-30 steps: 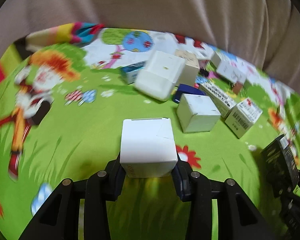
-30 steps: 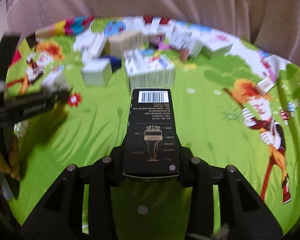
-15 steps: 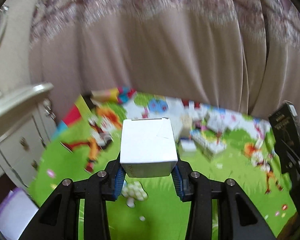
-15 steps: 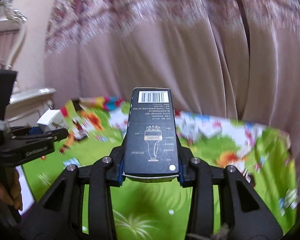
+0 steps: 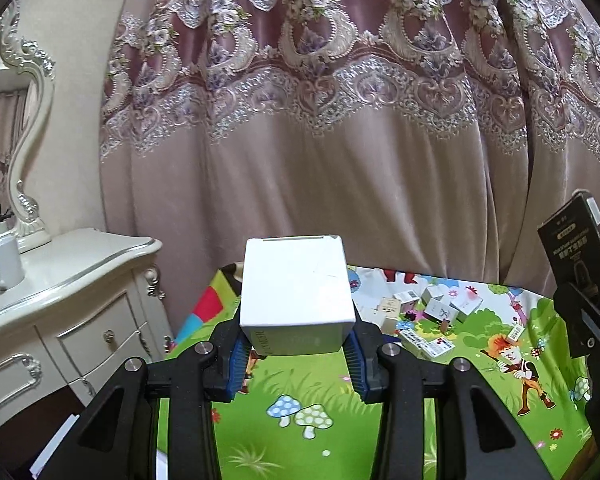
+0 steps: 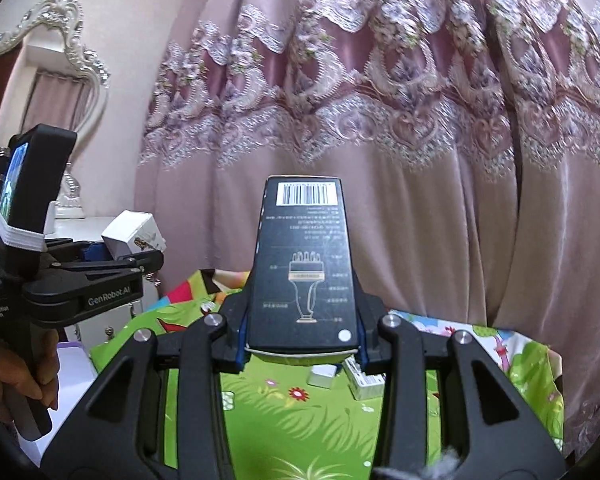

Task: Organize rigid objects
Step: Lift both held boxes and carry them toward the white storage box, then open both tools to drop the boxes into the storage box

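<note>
My left gripper (image 5: 298, 354) is shut on a white cube-shaped box (image 5: 296, 288), held high above the green play mat (image 5: 300, 432). In the right wrist view that same white box (image 6: 134, 236) shows at the left, gripped by the left gripper (image 6: 136, 254). My right gripper (image 6: 302, 350) is shut on a tall black box (image 6: 306, 264) with a barcode on top and a gold line drawing. From the left wrist view the black box (image 5: 576, 256) appears at the right edge. Several small white boxes (image 5: 432, 312) lie scattered on the mat far below.
A pink curtain (image 5: 340, 140) with a lace band fills the background. A white dresser (image 5: 60, 292) with a mirror and a white mug (image 5: 4, 260) stands at the left. A person's hand (image 6: 20, 376) holds the left gripper's handle. Two small boxes (image 6: 348, 376) lie under the right gripper.
Both grippers have risen well above the mat and tilted up toward level, each still gripping its box. The mat and scattered boxes have dropped low in both views; curtain and dresser came into view.
</note>
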Motion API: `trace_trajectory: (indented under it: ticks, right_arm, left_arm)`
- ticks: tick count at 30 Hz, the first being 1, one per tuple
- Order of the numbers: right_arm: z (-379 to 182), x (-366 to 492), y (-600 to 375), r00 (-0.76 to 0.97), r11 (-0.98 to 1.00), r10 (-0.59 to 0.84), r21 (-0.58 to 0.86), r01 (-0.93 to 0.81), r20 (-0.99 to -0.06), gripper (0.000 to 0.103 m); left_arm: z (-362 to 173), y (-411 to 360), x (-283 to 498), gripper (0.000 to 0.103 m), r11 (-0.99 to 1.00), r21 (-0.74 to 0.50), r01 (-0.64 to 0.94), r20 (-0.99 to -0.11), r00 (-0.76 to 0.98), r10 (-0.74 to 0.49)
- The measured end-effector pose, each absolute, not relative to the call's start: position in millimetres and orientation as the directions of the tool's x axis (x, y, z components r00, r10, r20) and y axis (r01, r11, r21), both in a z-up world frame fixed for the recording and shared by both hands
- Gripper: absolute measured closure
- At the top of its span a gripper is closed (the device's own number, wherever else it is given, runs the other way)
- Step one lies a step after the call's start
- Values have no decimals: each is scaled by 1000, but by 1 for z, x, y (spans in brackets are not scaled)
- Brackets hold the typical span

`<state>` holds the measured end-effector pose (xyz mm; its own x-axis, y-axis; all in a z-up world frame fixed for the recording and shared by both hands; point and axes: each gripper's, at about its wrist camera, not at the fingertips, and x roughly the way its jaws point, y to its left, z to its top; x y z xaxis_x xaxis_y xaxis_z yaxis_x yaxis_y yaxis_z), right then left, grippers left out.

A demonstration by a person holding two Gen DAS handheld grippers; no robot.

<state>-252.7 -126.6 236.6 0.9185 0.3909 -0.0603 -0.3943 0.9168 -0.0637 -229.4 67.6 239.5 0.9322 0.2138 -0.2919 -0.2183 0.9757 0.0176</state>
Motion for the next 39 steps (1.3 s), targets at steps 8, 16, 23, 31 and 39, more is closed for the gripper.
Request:
trace_trajectory:
  ticks: [8, 16, 23, 31, 39]
  right_arm:
    - [230, -269, -88, 859, 854, 502, -95, -511, -102, 60]
    - [203, -268, -33, 702, 717, 658, -56, -695, -273, 60]
    - [164, -271, 24, 515, 569, 730, -18, -822, -449, 60]
    - [117, -291, 74, 351, 429, 707, -23, -903, -614, 60]
    - [87, -297, 96, 218, 331, 677, 26, -943, -703, 57]
  left_arm:
    - [222, 106, -258, 61, 959, 19, -284, -339, 900, 273]
    - [175, 163, -283, 61, 922, -6, -386, -491, 805, 334]
    - [128, 205, -307, 61, 880, -27, -474, -596, 715, 366]
    - [67, 244, -334, 61, 827, -58, -559, -715, 602, 356]
    - [25, 272, -354, 38, 762, -74, -644, -805, 490, 336]
